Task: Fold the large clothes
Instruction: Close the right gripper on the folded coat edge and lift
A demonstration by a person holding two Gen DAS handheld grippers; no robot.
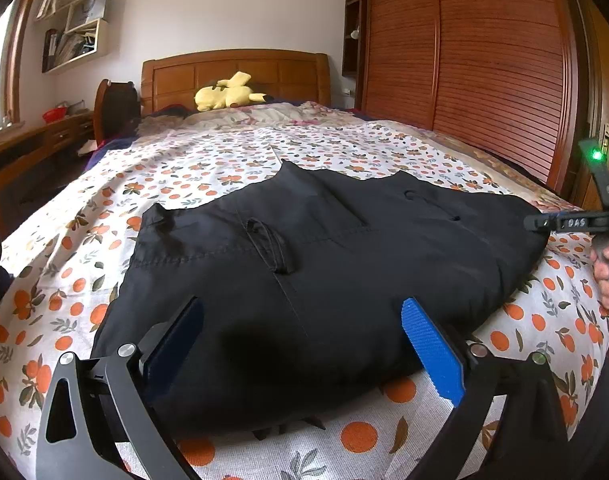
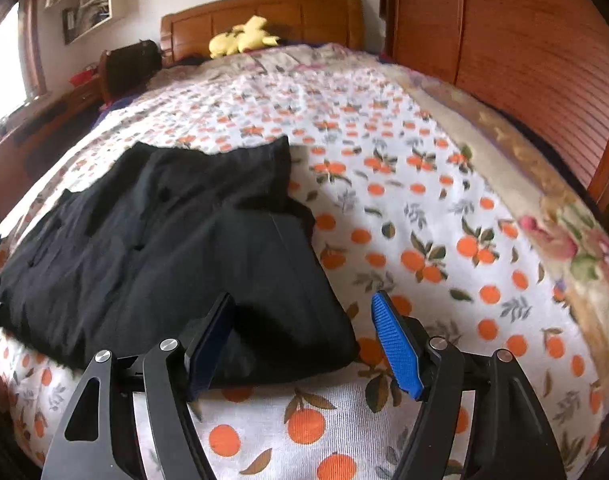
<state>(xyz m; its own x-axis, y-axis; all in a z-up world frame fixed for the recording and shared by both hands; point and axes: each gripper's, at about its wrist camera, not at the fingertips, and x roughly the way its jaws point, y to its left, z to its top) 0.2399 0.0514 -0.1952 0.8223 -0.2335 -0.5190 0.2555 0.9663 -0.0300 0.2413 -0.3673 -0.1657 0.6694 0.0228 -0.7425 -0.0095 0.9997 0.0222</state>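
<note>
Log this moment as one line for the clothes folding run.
garment: black garment folded on bed | left gripper: open over near edge | right gripper: open at right corner, holding nothing

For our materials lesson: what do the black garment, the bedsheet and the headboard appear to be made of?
Black garment: smooth matte woven cloth, probably; visible stitched seams.
Bedsheet: soft printed fabric with fine ribbing, possibly cotton knit.
Headboard: glossy varnished wood, panelled.

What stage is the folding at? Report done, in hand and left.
Done: the black garment lies on the bedspread as a compact bundle with layers stacked.
In hand: nothing. The left gripper and the right gripper are both open over its near edge, pads clear of the cloth.
Left: possibly one more fold or a tidy; its far edge looks uneven.
</note>
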